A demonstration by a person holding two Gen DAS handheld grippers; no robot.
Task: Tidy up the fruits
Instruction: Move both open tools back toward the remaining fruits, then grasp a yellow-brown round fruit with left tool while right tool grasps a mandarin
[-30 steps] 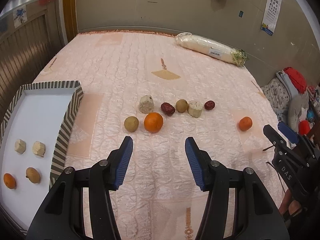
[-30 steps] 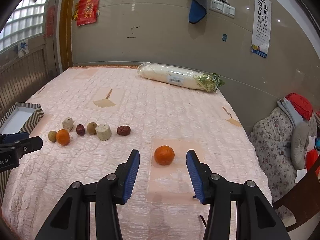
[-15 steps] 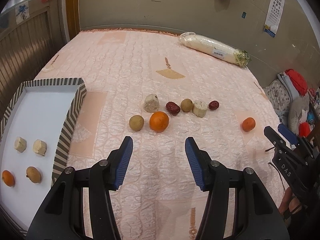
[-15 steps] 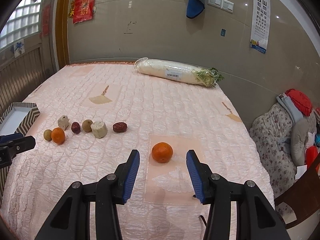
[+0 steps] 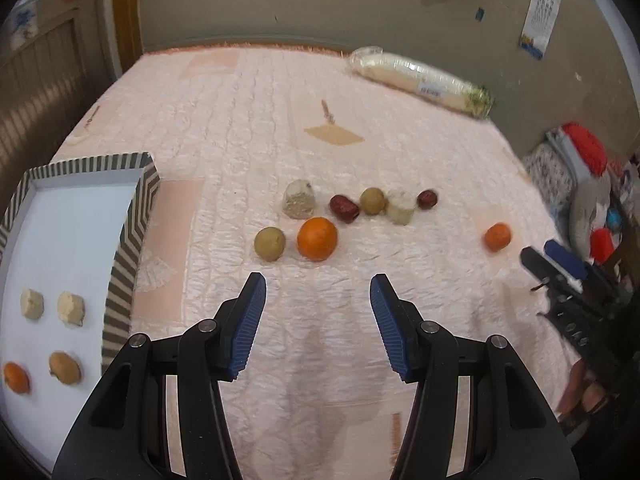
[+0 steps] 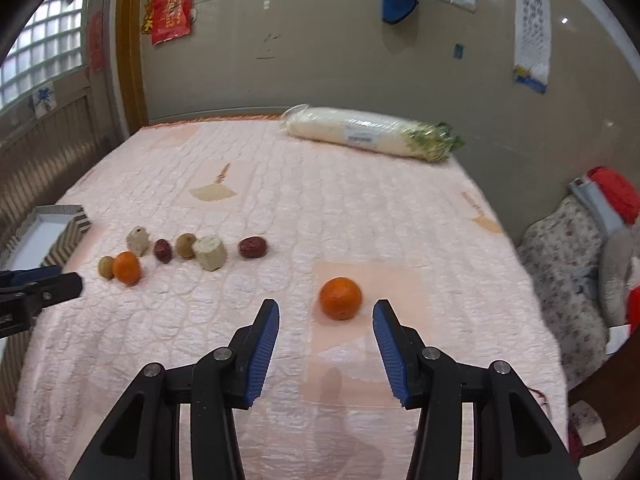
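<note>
Right wrist view had the lone orange (image 6: 341,298) sliding closer than a second before, now just ahead of the empty, parted right gripper (image 6: 326,312), so pickup looked next. Left gripper (image 5: 318,286), also parted and empty, tilted down toward another orange (image 5: 317,238); tray (image 5: 124,240) sat left.

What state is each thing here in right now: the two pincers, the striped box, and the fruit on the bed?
Left gripper: open, empty.
Right gripper: open, empty.
Striped tray: holds four pieces.
Lone orange: on bedspread, just ahead of right gripper, untouched.
Fruit cluster: seven pieces loose on bedspread.
Wrapped cabbage: lying by wall.
</note>
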